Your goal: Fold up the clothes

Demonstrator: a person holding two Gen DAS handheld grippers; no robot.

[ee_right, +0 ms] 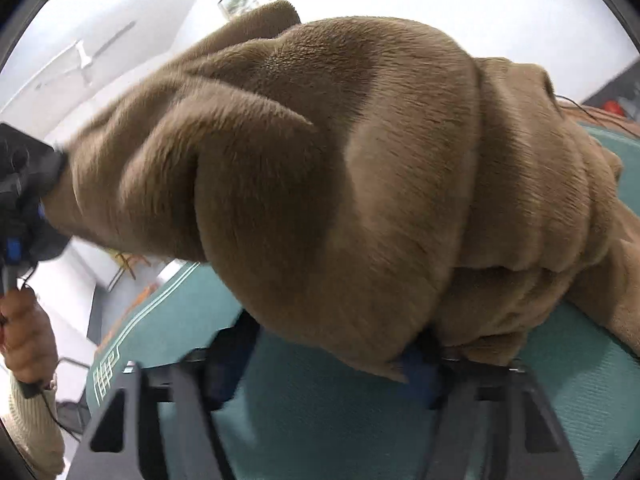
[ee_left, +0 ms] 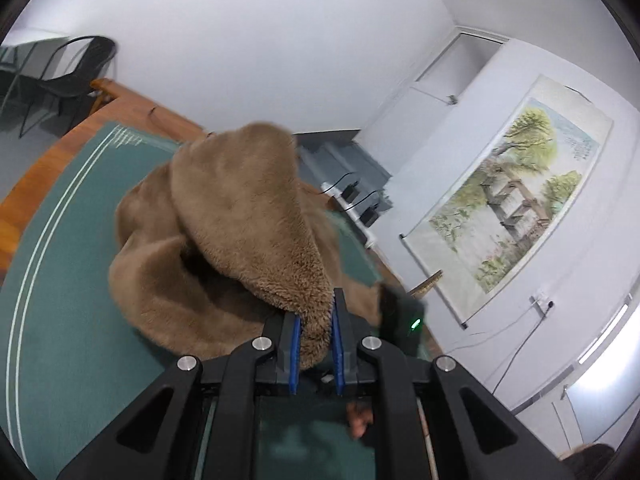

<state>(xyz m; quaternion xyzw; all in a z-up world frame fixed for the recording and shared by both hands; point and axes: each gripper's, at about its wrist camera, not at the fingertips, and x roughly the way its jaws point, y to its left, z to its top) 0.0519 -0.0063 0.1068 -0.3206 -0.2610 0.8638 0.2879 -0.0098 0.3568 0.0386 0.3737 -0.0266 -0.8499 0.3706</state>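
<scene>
The left tongs (ee_left: 316,334) are clamped on the brown fleece (ee_left: 240,216), mid-frame; the right tongs' (ee_right: 328,360) state I cannot tell.

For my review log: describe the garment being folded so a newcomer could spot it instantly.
Find the teal cloth with white border lines covering the table. Above it, the left gripper pinches a plush brown fleece garment. It is the only furry brown thing there.

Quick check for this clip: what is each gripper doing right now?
Left gripper: closed on an edge of the brown fleece garment, lifting it.
Right gripper: blurred and partly covered by the garment; jaws look spread, grip cannot be told.
</scene>
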